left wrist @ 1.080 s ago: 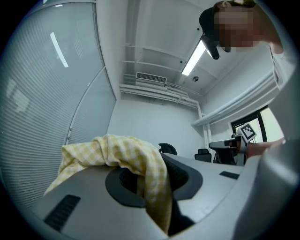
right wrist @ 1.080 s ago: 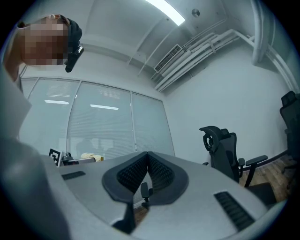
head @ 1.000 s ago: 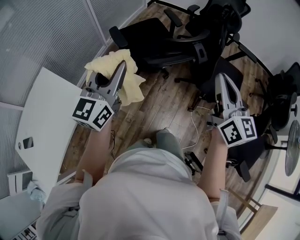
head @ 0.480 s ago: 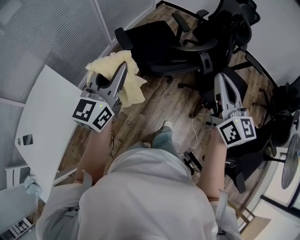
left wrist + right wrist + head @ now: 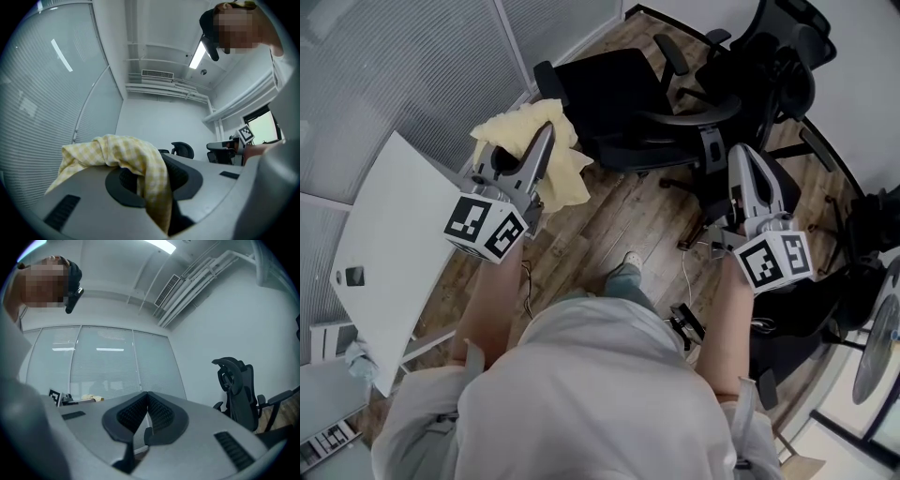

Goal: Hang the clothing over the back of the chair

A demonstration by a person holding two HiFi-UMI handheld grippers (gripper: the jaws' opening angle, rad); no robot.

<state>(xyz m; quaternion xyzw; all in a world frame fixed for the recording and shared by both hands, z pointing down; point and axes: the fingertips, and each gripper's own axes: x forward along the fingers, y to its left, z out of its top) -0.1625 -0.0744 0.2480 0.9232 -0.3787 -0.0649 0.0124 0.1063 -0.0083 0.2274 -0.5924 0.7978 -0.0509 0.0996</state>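
Two grippers are sticking out in front of the person, one in each hand, above a wooden floor (image 5: 619, 220). The left gripper (image 5: 542, 141) is pinching the yellow checked clothing (image 5: 562, 173), and its jaws are clamping on a fold of it. The clothing is bunching up over the top of the jaws and is hanging down on their right side, up in the air and off the floor. Its far edge is sitting close to one arm rest of the black chair (image 5: 614, 84), but I cannot tell if the two are touching. The chair is standing just past the clothing, with its seat toward the left and its tall back toward the right. The clothing is not yet hanging on that back. The right gripper (image 5: 742, 159) is pointing toward the lower part of the chair, and its jaws are pressing together with nothing between them. A white desk (image 5: 394, 244) is standing at the near left, beside the left arm. A white cable (image 5: 682, 272) is lying on the floor between the person's shoe (image 5: 631, 259) and the right gripper. A glass wall (image 5: 394, 75) with blinds is running along the far left.
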